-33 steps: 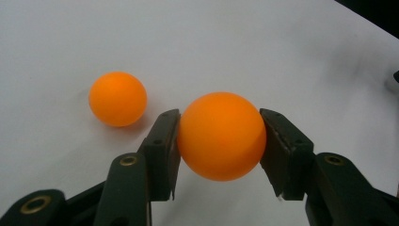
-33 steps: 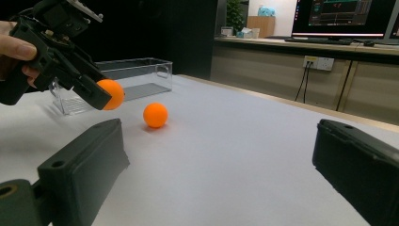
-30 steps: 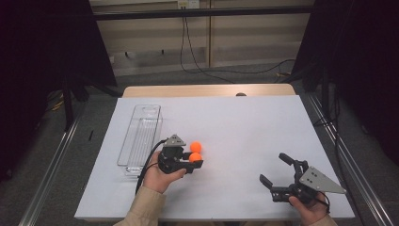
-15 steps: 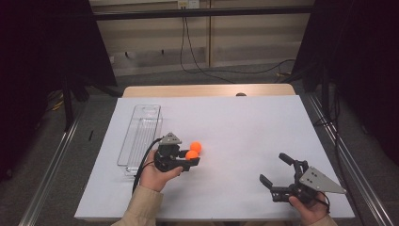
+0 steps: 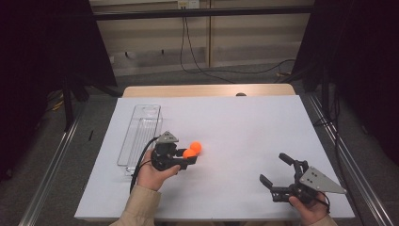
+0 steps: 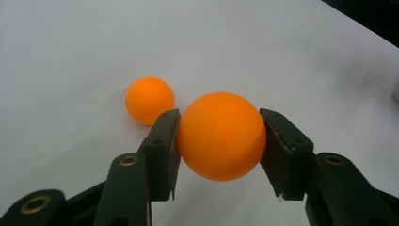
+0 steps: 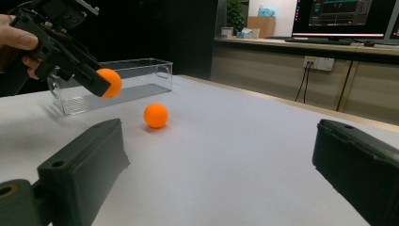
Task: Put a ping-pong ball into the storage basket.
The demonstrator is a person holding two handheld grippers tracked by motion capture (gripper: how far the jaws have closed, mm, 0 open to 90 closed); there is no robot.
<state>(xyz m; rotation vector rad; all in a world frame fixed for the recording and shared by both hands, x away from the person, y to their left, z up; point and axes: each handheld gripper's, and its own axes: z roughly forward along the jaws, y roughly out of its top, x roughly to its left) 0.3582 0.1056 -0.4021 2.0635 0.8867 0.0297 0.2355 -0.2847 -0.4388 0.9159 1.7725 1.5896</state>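
My left gripper point(image 5: 188, 157) is shut on an orange ball point(image 5: 189, 154). In the left gripper view the ball point(image 6: 221, 135) sits squeezed between both black pads point(image 6: 162, 146). The right gripper view shows this held ball point(image 7: 109, 83) hanging a little above the white table. A second orange ball point(image 5: 196, 147) lies loose on the table just beyond it, also seen in the gripper views point(image 6: 150, 100) point(image 7: 155, 115). My right gripper point(image 5: 273, 167) rests near the front right edge, jaws wide open with nothing between them point(image 7: 221, 141).
A long clear plastic box point(image 5: 141, 134) lies on the white table point(image 5: 244, 122) just left of my left hand; its open top shows in the right gripper view point(image 7: 117, 77). A wooden strip point(image 5: 207, 90) borders the table's far edge.
The left gripper, with its ball, has shifted slightly left and away from the loose ball. The loose ball and the right gripper have stayed put.
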